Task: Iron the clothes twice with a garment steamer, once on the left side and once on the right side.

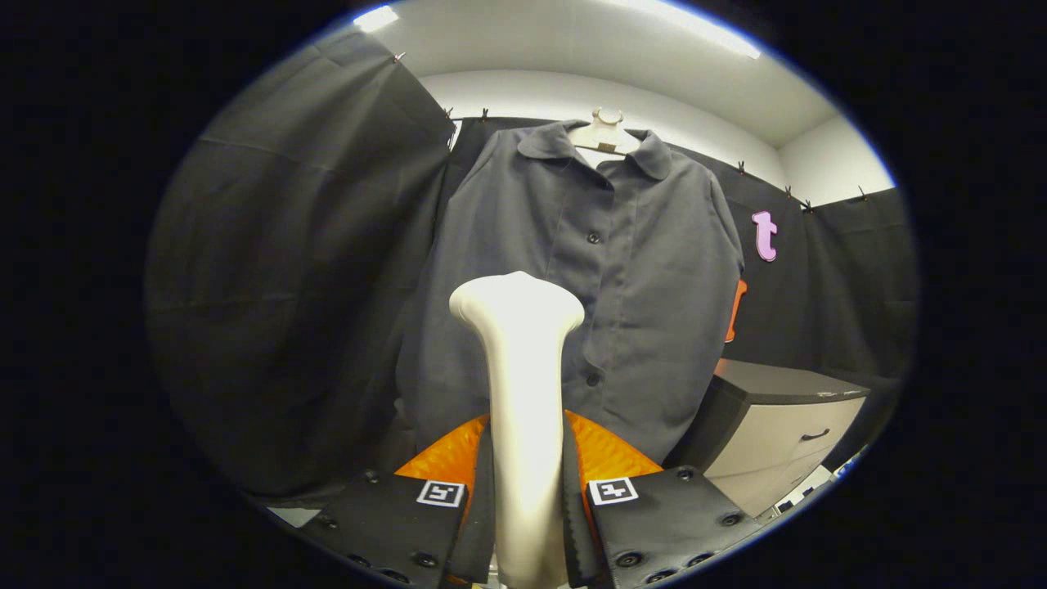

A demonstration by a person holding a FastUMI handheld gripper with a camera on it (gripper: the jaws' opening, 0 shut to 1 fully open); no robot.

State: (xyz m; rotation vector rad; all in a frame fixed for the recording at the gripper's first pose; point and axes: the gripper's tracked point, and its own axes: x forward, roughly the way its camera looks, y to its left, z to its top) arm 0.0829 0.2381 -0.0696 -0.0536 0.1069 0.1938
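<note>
A: We had the gripper (525, 507) clamped on the white garment steamer (520, 393), both fingers (483, 499) pressing its handle, the head standing upright between them.

B: And the clothes? We saw a dark grey button-up shirt (622, 278) on a pale hanger (605, 135), hung against the black cloth wall, just beyond the steamer's head.

A: The head sat before the shirt's lower front, left of the button line. Whether it touched, we couldn't tell.

B: A cabinet with a drawer (777, 425) stood to the shirt's right.
</note>
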